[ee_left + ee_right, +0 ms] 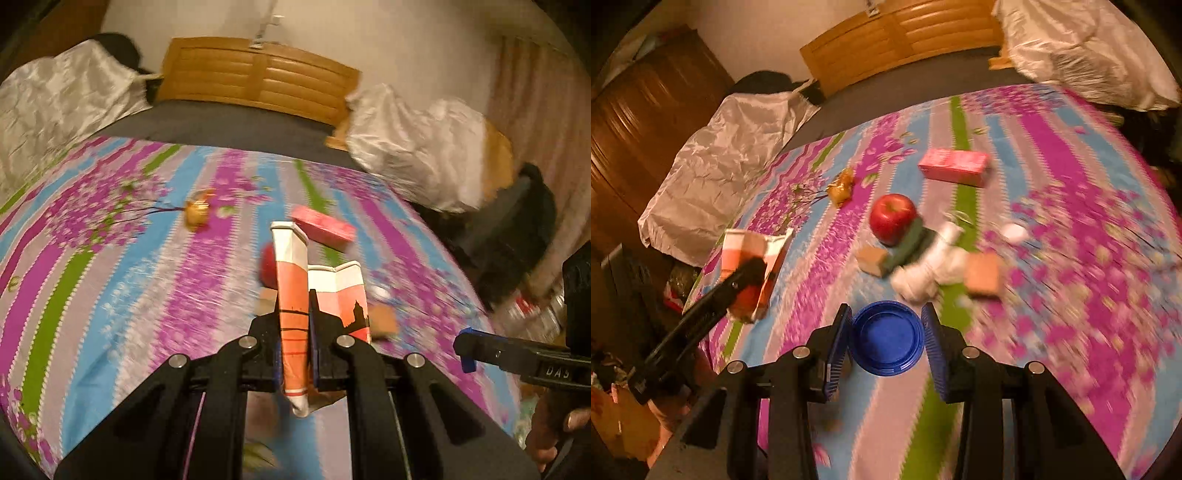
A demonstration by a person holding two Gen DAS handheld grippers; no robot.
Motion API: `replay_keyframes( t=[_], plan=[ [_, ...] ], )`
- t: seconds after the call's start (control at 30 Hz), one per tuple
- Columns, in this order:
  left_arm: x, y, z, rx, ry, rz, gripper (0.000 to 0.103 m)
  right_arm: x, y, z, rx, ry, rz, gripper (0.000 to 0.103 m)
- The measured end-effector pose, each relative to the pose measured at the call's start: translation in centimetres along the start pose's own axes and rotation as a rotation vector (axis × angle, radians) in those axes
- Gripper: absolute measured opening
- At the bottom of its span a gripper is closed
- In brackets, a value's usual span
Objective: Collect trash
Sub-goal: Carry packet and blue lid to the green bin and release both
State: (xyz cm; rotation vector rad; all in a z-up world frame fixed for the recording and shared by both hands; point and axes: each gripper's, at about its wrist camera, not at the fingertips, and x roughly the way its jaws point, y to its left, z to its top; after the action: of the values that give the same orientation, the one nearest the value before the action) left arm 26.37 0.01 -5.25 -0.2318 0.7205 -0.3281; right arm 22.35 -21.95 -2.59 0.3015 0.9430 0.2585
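Carton [293, 314] — long axis along fingers

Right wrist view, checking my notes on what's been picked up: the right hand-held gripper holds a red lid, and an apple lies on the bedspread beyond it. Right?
Not quite. The lid in the right hand-held gripper is blue, not red, as the right wrist view shows. The apple does lie on the bedspread beyond it.

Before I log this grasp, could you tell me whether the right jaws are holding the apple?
No, the right gripper holds a blue lid, while the apple lies farther off on the bedspread.
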Motion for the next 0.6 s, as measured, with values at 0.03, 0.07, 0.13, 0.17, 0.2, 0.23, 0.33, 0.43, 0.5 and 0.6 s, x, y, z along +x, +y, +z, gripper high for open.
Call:
replay_keyframes(
  t=[0.03, 0.07, 0.13, 0.17, 0.2, 0.23, 0.33, 0.43, 0.5, 0.6],
  plan=[
    [-0.3, -0.9, -0.3, 0.012, 0.003, -0.014, 0.009, -1.5, -0.6, -1.0, 0.011, -0.011, -0.002, 0.040],
    [-0.7, -2.4, -0.6, 0.031, 0.011, -0.040, 0.009, -3.2, -1.3, -1.9, 0.024, -0.025, -0.007, 0.040],
    [-1.2, -5.2, -1.4, 0.071, 0.022, -0.080, 0.009, -6.8, -3.1, -3.9, 0.056, -0.061, -0.032, 0.040],
    [-1.3, -6.7, -1.7, 0.096, 0.027, -0.096, 0.009, -8.6, -4.0, -4.8, 0.077, -0.080, -0.045, 0.040],
    [-1.4, -8.4, -2.2, 0.125, 0.034, -0.116, 0.009, -10.7, -5.1, -5.8, 0.097, -0.105, -0.067, 0.040],
    [-1.5, -9.6, -2.5, 0.144, 0.038, -0.131, 0.009, -12.8, -6.3, -6.8, 0.117, -0.130, -0.090, 0.040],
    [-2.0, -14.4, -3.7, 0.220, 0.050, -0.185, 0.009, -18.2, -9.6, -9.7, 0.188, -0.193, -0.139, 0.041],
    [-2.3, -18.9, -4.7, 0.291, 0.051, -0.236, 0.009, -22.9, -12.9, -12.3, 0.249, -0.253, -0.204, 0.041],
    [-2.5, -22.3, -5.3, 0.342, 0.049, -0.268, 0.009, -26.3, -15.1, -14.2, 0.294, -0.295, -0.251, 0.041],
    [-2.6, -26.4, -6.1, 0.414, 0.039, -0.300, 0.009, -30.7, -17.7, -16.9, 0.345, -0.353, -0.325, 0.041]
  ],
)
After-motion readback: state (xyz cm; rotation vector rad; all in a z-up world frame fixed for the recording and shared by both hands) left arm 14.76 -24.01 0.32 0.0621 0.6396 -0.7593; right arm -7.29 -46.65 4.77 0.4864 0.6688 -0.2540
